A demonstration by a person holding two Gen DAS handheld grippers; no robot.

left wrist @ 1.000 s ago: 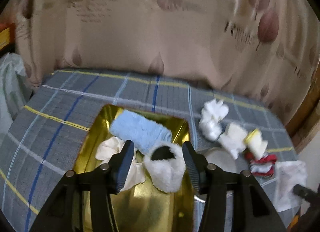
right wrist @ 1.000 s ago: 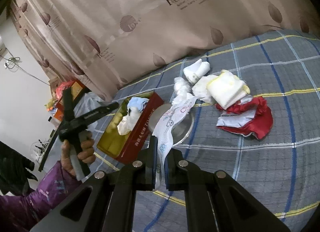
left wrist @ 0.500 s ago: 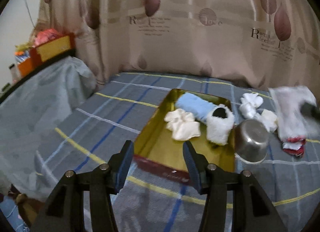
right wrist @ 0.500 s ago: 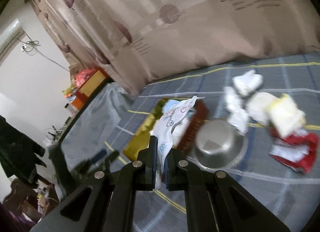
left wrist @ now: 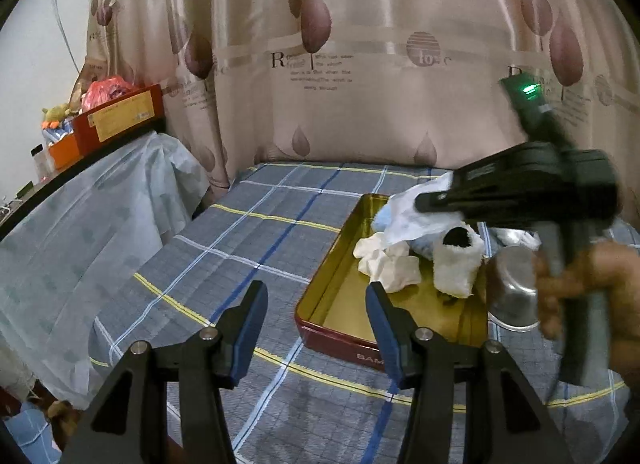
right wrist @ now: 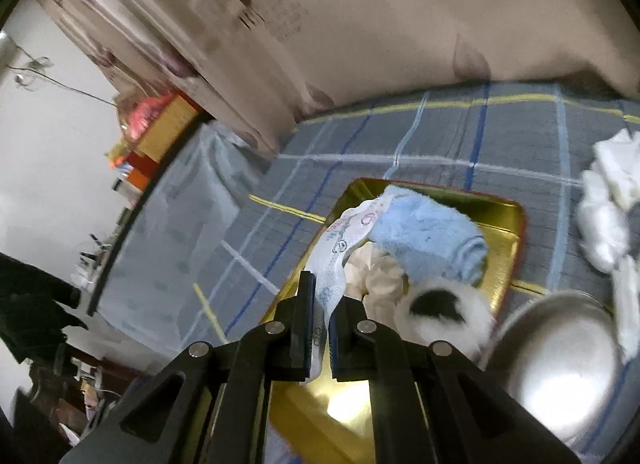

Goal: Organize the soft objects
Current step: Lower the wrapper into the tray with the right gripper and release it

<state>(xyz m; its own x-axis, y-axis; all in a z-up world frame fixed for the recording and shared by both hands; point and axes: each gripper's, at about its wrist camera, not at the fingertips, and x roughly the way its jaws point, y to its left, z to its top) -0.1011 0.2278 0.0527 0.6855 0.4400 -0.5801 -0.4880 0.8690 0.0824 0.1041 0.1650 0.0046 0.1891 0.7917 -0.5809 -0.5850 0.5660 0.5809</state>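
Risk first: letting go too early, with the printed cloth (right wrist: pixel 336 252) draped half over the edge of the gold tin (right wrist: pixel 516 223), and having it slide out onto the plaid bedcover (left wrist: pixel 256 232). Also possible: snagging the loose tail on the blue towel (right wrist: pixel 432 236) or dragging the white fluffy slipper (right wrist: pixel 444 312) (already sitting in the tin) out of place. Right gripper (right wrist: pixel 320 328) clamped shut on the cloth, pinched near its lower end, the rest rising forward beyond the tips, above the tin. Left gripper (left wrist: pixel 316 324) spread wide, nothing between the jaws, hanging just short of the tin's near corner, well apart from the cloth.
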